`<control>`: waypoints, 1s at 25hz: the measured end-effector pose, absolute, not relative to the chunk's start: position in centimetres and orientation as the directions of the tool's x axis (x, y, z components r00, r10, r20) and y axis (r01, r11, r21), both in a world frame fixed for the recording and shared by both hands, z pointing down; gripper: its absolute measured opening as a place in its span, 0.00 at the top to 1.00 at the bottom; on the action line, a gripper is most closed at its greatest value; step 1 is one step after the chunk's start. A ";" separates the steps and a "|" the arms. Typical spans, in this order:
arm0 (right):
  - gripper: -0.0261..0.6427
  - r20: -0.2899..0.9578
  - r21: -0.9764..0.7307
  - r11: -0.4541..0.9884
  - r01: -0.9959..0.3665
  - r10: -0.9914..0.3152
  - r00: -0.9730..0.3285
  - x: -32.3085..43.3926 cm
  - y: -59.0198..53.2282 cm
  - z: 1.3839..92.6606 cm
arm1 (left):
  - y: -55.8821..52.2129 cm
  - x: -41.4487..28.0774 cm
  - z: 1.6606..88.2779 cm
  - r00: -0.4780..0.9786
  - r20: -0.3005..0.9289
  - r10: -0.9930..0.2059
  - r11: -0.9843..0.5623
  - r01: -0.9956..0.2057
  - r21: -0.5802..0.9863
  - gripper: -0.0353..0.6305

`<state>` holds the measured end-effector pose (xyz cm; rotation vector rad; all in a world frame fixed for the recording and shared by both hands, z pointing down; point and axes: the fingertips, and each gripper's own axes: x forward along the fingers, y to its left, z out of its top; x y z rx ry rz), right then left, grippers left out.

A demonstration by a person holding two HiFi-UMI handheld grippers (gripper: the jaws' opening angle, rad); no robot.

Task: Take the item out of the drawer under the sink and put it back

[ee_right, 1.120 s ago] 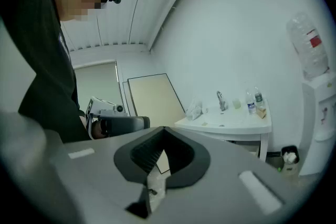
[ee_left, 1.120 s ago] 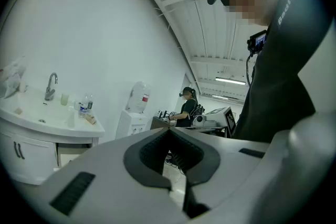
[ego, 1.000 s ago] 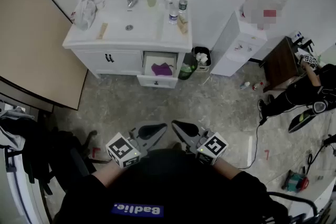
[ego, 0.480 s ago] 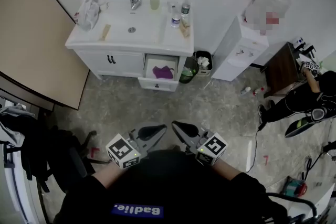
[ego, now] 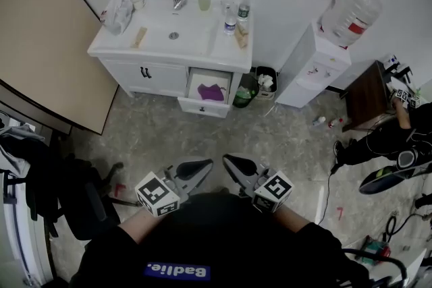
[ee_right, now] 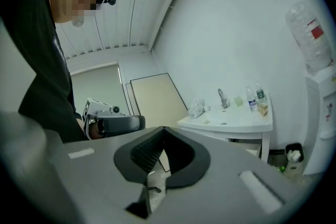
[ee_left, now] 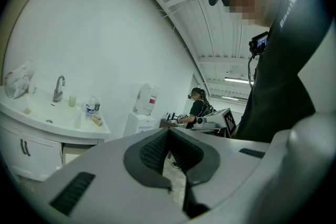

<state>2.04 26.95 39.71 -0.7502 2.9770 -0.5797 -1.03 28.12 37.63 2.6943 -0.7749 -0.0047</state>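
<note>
The white sink cabinet (ego: 145,74) stands against the far wall. Its right-hand drawer (ego: 204,104) is pulled open, and a purple item (ego: 211,91) lies inside. Both grippers are held close to the person's body, far from the cabinet. In the head view my left gripper (ego: 202,164) is shut with nothing in it, and my right gripper (ego: 231,161) is also shut and empty. In the left gripper view the left gripper (ee_left: 169,136) has its jaws pressed together. In the right gripper view the right gripper (ee_right: 163,135) has its jaws meeting at the tip, with the cabinet (ee_right: 236,128) far behind.
Bottles (ego: 231,22) and a cup (ego: 204,2) stand on the countertop. A green bottle (ego: 244,92) and a small bin (ego: 264,79) sit right of the drawer, then a water dispenser (ego: 312,67). A person (ego: 388,135) sits at the right; a black chair (ego: 81,202) stands at the left.
The cabinet sits slightly lower and further right in the head view, as the camera moved. Both grippers stay shut in the same place by the body.
</note>
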 end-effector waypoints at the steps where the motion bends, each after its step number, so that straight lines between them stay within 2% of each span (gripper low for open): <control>1: 0.96 0.075 -0.359 0.817 -0.451 -0.456 -0.887 2.4 26.9 39.8 | 28.0 -0.8 37.6 0.846 0.090 -0.525 -0.789 -0.524 0.321 0.94; 5: 0.96 0.048 -0.390 0.810 -0.438 -0.458 -0.888 3.7 26.1 39.4 | 27.7 0.4 37.8 0.833 0.098 -0.545 -0.774 -0.545 0.322 0.94; 10: 0.96 0.090 -0.380 0.819 -0.429 -0.429 -0.899 3.8 25.4 41.2 | 26.9 0.8 38.6 0.823 0.108 -0.558 -0.762 -0.560 0.325 0.94; 14: 0.96 0.076 -0.397 0.805 -0.441 -0.451 -0.890 3.3 22.9 41.0 | 24.2 -0.3 38.5 0.820 0.101 -0.563 -0.761 -0.562 0.324 0.94; 25: 0.96 0.154 -0.384 0.750 -0.538 -0.523 -0.839 -2.1 12.1 42.5 | 12.9 -6.0 39.8 0.857 0.106 -0.503 -0.795 -0.508 0.332 0.94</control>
